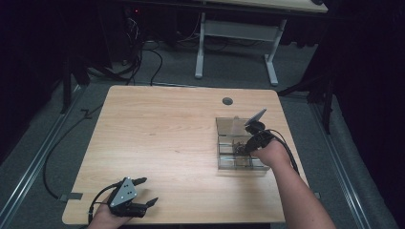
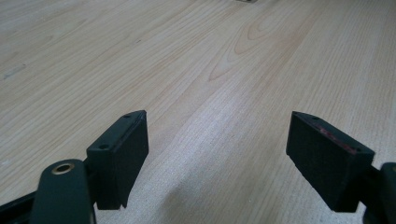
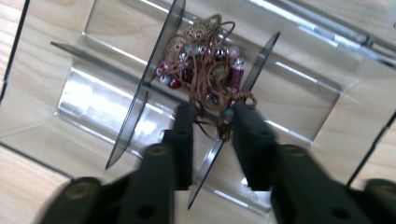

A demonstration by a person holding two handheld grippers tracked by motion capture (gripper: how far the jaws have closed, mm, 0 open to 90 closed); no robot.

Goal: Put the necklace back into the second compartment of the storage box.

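Grasping looks like the step in hand: the right gripper [image 3: 212, 123] is down inside the clear divided box [image 1: 224, 125] at the right of the high view, its jaws narrowed around the brown cord of a beaded bracelet [image 3: 205, 65], though whether they truly pinch it I cannot tell from here. That bracelet, a tangle of red, pink and teal beads with gold filigree discs, sits in the middle compartment at upper centre of the right gripper view, bunched between two smoky dividers [image 3: 140, 88]. Neighbouring compartments look bare. The box's lid [image 1: 255, 117] stands tilted open behind the hand. Down at the lower left of the high view, the left gripper [image 1: 145, 191] rests on the wooden table [image 1: 162, 129], jaws spread wide, nothing between them. Next move, I'd judge: close firmly on the cord, then lift straight up so the beads don't snag a divider.
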